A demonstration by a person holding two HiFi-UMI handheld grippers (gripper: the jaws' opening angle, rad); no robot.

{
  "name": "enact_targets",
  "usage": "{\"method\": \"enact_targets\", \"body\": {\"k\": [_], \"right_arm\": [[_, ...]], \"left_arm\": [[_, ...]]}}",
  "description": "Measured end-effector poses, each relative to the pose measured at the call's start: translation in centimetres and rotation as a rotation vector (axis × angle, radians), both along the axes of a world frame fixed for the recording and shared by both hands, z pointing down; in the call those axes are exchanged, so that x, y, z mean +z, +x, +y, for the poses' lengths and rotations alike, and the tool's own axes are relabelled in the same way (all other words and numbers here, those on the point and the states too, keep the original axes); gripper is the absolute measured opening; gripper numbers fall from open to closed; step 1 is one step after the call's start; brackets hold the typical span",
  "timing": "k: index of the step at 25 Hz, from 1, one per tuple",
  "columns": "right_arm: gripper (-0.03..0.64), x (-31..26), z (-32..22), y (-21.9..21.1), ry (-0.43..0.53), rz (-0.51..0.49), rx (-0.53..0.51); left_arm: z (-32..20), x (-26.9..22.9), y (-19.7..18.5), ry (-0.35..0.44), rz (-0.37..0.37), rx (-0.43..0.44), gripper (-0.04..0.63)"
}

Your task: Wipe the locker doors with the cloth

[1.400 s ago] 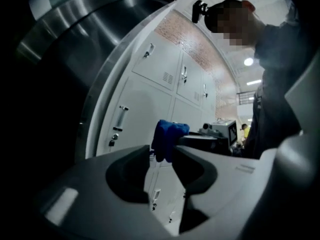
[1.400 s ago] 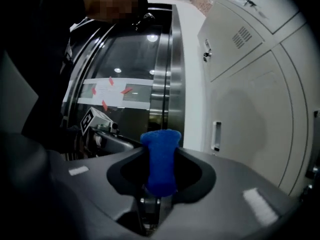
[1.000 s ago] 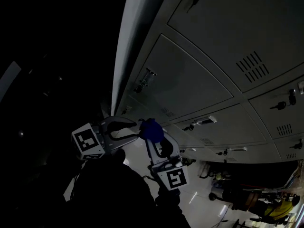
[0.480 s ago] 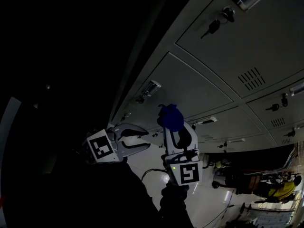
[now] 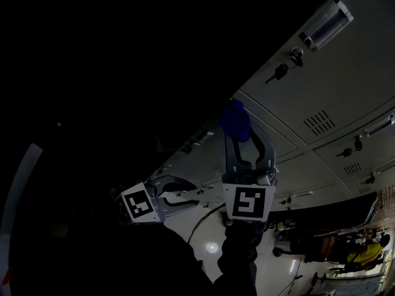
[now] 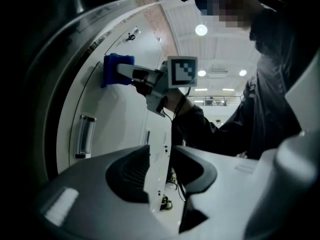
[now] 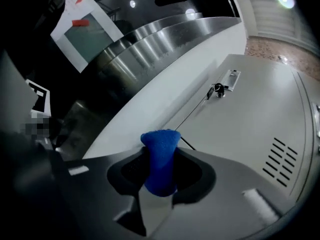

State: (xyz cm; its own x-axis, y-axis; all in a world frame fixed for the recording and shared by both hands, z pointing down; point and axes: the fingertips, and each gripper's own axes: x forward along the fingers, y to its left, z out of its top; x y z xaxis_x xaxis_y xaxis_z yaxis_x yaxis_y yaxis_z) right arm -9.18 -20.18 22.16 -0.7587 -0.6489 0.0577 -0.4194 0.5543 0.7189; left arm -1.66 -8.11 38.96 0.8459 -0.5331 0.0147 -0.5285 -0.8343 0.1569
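The blue cloth (image 5: 235, 119) is pinched at the tip of my right gripper (image 5: 239, 134), which is shut on it and raised against the grey locker doors (image 5: 308, 97). From the left gripper view the cloth (image 6: 116, 69) rests flat against a pale door (image 6: 120, 119). Seen from the right gripper view, the cloth (image 7: 160, 165) stands up between the jaws of the right gripper (image 7: 160, 186), in front of a door with a latch (image 7: 224, 87). My left gripper (image 5: 195, 197) hangs lower and to the left, open and empty, apart from the doors.
The doors carry keys in locks (image 5: 281, 71), a label holder (image 5: 327, 23) and vent slots (image 5: 318, 122). A curved steel panel (image 7: 150, 44) borders the lockers. Glossy floor with cables and clutter (image 5: 345, 251) lies at lower right. The left half of the head view is dark.
My right gripper has carried the cloth upward along the locker face. The left gripper has dropped slightly and stayed open. The head view has shifted.
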Motion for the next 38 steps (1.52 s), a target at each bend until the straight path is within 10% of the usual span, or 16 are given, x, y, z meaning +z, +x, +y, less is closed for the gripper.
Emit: {"method": "enact_targets", "body": {"k": [9, 38], "right_arm": [[0.123, 3.5, -1.4, -1.8, 0.012, 0.103, 0.025], [0.121, 26.3, 0.8, -0.6, -0.437, 0.202, 0.036]], "left_arm": [[0.3, 1.2, -1.4, -0.03, 0.028, -0.038, 0.12], [2.5, 4.4, -2.1, -0.135, -0.028, -0.036, 0.121]]}}
